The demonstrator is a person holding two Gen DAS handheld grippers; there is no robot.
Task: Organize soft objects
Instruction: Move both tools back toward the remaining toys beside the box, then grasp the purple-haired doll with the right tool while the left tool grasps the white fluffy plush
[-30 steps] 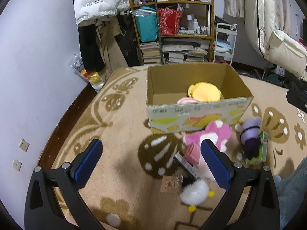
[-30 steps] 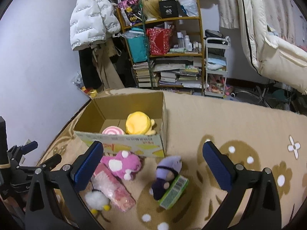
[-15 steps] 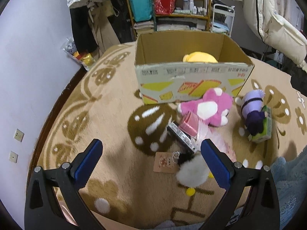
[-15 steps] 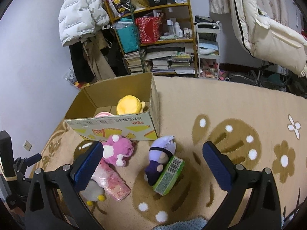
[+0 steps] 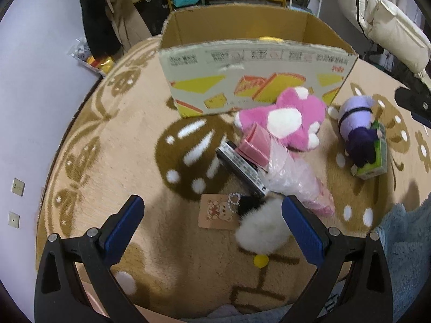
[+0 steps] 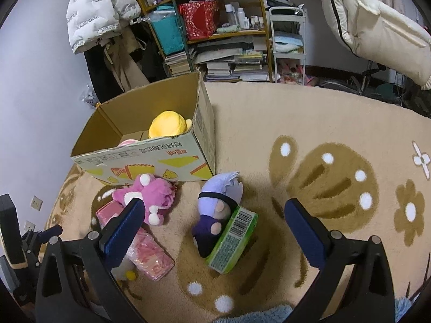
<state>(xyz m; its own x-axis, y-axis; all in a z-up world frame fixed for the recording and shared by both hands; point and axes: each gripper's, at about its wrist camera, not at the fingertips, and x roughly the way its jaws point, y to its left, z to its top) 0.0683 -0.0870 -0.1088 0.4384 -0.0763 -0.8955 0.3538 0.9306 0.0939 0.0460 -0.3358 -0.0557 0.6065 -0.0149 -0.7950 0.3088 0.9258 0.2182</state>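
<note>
A cardboard box (image 5: 256, 62) stands on the rug and holds a yellow plush (image 6: 168, 126) and a pink-striped plush (image 6: 128, 142). In front of it lie a pink plush (image 5: 288, 118), a purple plush doll (image 5: 359, 132) on a green pack (image 6: 231, 242), a pink wrapped pack (image 5: 296, 177) and a white fluffy plush (image 5: 262, 228). My left gripper (image 5: 211, 228) is open and empty, low over the rug, with the white plush against its right finger. My right gripper (image 6: 212, 228) is open and empty, above the purple doll (image 6: 218, 204).
A dark flat box (image 5: 242, 167) and a bear card (image 5: 218, 211) lie by the white plush. A blue fuzzy cloth (image 5: 404, 245) is at the near right. Shelves (image 6: 215, 27), hanging coats (image 6: 99, 13) and a white trolley (image 6: 287, 43) stand behind the box.
My left gripper has moved down and forward toward the toys, so the box and plushes look larger. My right gripper has come down closer to the purple doll. Both stay open.
</note>
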